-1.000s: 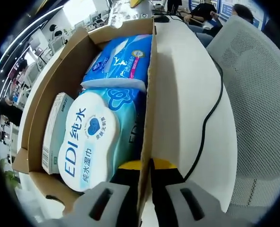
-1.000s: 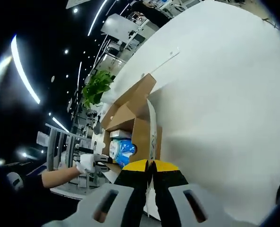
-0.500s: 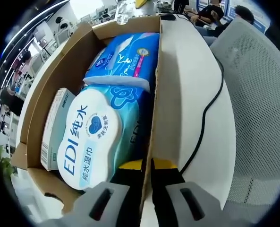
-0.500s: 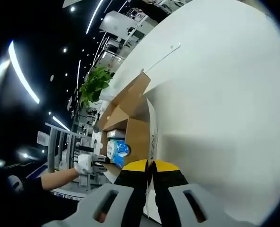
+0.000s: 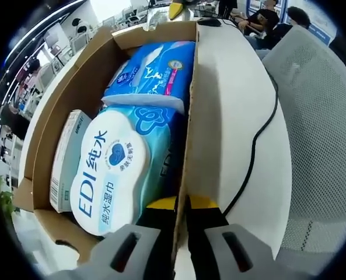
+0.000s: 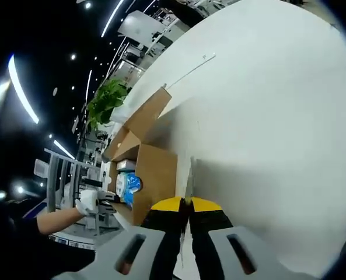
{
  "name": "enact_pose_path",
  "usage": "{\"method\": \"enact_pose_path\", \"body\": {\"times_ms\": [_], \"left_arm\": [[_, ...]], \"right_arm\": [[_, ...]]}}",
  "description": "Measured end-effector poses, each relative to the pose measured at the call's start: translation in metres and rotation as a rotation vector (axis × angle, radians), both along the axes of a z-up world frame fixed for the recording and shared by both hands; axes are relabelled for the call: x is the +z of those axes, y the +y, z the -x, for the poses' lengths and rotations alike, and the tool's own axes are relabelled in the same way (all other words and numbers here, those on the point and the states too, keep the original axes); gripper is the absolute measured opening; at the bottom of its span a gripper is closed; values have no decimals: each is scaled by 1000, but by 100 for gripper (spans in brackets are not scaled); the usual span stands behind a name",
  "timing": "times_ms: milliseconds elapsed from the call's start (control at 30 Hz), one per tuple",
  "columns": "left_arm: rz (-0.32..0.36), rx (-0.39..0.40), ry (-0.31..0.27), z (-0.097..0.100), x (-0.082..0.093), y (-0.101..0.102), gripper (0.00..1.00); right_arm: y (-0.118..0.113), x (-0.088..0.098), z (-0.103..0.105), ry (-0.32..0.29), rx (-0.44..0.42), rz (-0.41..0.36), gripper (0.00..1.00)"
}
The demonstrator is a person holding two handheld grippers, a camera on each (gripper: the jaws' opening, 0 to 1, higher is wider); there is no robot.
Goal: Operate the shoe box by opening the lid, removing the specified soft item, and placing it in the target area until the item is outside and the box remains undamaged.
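Both grippers pinch cardboard — left gripper [image 5: 181, 205] the open shoe box [image 5: 187, 125] wall, right gripper [image 6: 187, 205] its lid [image 6: 188, 175] — on a white table [image 5: 228, 105] in an office.

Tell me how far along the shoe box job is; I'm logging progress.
Done: the shoe box stands open. In hand: the left gripper is shut on the box's side wall, and the right gripper is shut on the lid, holding it edge-on. Left: the wet wipes pack, the blue pack and a small carton all lie inside; nothing is out yet.
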State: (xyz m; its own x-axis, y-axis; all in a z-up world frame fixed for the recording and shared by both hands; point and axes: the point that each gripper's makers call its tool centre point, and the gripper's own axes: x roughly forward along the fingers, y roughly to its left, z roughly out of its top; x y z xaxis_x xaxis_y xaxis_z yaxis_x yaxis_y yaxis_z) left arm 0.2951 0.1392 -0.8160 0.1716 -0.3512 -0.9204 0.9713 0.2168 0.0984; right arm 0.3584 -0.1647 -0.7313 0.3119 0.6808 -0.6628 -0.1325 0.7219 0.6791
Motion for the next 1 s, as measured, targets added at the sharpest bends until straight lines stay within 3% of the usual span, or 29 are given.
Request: {"method": "enact_pose_path", "body": {"times_ms": [100, 200, 300, 500, 767, 1000], "left_arm": [[1, -17, -11, 0, 0, 0, 3], [0, -34, -13, -1, 0, 1, 3], [2, -48, -14, -3, 0, 5, 3], [-1, -9, 1, -4, 0, 5, 4], [2, -33, -3, -4, 0, 5, 4], [2, -9, 1, -4, 0, 5, 4]], "right_arm": [[-5, -5, -4, -44, 1, 57, 2], [-11, -11, -11, -35, -14, 67, 3], [-19, -22, -20, -49, -26, 133, 6], [-28, -37, -27, -59, -6, 219, 13], [-35, -41, -37, -89, 26, 281, 17], [-43, -47, -37, -95, 30, 339, 20]]}}
